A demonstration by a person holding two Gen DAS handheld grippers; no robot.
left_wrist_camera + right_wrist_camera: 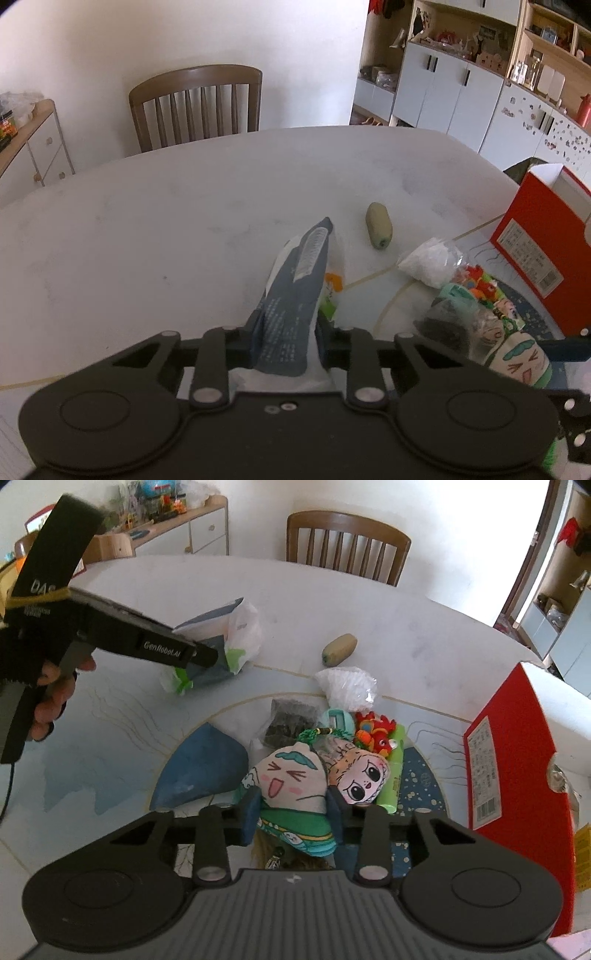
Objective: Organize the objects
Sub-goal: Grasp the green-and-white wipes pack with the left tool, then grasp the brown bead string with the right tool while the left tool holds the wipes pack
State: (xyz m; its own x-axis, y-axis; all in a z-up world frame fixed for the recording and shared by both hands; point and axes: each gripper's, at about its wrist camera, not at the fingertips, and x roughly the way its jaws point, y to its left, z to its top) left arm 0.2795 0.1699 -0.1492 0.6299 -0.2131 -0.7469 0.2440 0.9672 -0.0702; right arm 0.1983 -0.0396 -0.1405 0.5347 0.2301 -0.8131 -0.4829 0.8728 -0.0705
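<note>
My left gripper [286,334] is shut on a grey-blue and white plastic packet [295,295], held above the white table [147,240]; from the right wrist view the same gripper [207,655] and packet [225,638] hang at upper left. My right gripper [291,808] is shut on a plush dumpling with a laughing face [291,779], which also shows in the left wrist view [517,360]. Behind it lie a second plush face [360,779], a red toy [375,731], a dark packet [288,720] and a white bag [347,688].
An open red box [517,746] stands at the right, also red box [535,240]. A tan oblong object [378,225] lies alone mid-table. A blue cloth [207,764] lies left of the pile. A wooden chair [195,107] stands at the far edge. A hand [51,694] holds the left gripper.
</note>
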